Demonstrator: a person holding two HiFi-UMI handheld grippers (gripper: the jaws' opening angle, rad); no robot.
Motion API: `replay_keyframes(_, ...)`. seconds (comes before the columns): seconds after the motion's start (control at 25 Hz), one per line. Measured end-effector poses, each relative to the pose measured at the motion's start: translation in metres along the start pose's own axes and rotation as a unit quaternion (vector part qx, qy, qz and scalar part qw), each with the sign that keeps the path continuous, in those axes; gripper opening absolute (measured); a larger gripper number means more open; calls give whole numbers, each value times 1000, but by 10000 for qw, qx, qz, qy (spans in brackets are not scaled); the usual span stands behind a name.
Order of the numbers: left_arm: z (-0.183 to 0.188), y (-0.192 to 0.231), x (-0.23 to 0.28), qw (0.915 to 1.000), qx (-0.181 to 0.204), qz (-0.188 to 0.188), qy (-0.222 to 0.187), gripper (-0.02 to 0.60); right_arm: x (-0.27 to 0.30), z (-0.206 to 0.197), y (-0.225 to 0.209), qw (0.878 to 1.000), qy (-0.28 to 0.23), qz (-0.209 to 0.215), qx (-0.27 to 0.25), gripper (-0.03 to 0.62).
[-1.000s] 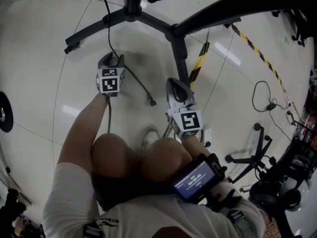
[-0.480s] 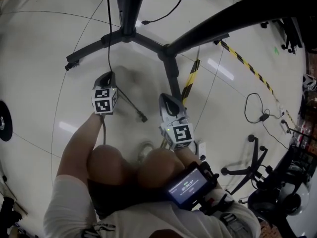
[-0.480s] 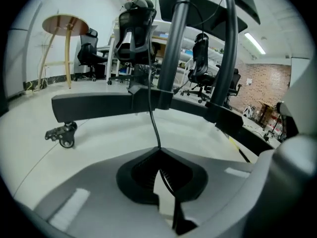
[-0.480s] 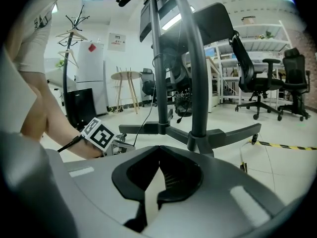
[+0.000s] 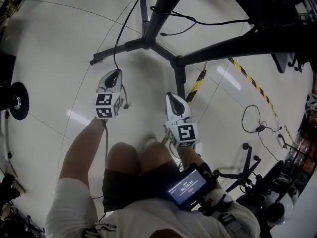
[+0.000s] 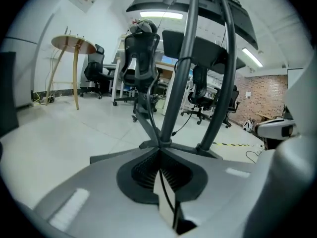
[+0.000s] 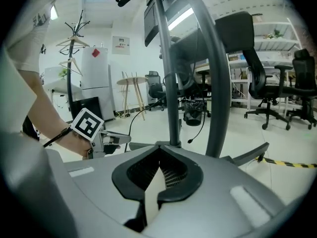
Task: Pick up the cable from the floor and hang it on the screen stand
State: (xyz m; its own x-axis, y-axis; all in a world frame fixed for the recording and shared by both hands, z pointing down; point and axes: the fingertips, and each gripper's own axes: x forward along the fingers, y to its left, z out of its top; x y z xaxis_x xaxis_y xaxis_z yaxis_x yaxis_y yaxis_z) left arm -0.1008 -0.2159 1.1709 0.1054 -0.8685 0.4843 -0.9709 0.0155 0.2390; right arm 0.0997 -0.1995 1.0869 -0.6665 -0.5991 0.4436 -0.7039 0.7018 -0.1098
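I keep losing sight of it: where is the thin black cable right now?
In the head view, the thin black cable is pinched in the left gripper, left of centre, running up toward the base of the black screen stand.

This is an open office or lab workspace. Black swivel chairs (image 7: pixel 255 81) sit under strip lights (image 6: pixel 252 57), with shelving (image 7: pixel 280 38), a fridge (image 7: pixel 96 78), a coat stand (image 7: pixel 74 38) and a round wooden table (image 6: pixel 74 43) by white walls. Yellow-black hazard tape (image 5: pixel 252 81) and loose leads (image 5: pixel 255 113) lie on the glossy pale floor (image 5: pixel 59 58) around a black screen stand (image 5: pixel 157 19).
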Motion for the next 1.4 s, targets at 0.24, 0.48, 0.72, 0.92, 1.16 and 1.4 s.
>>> replay_keyframes(0.24, 109, -6, -66, 9994, -19, 240, -245, 5, -39, 99, 18, 9999, 26, 91, -134, 15)
replay_keyframes(0.48, 218, -5, -132, 9971, -96, 559, -510, 5, -72, 206, 40, 9993, -82, 269, -252, 15)
replay_keyframes(0.72, 279, 13, -199, 9923, -362, 1080, -481, 5, -107, 308, 60, 9977, -318, 400, -455, 14)
replay_keyframes(0.92, 336, 18, -249, 9871, -465, 1365, -691, 6, -136, 376, 68, 9965, -464, 413, -558, 15)
replay_keyframes(1.16, 422, 14, -307, 9803, -458, 1576, -1102, 6, -174, 435, 85, 9954, -597, 497, -562, 15)
replay_keyframes(1.4, 516, -7, -368, 9754, -285, 1497, -1595, 6, -209, 505, 112, 9917, -936, 618, -630, 15)
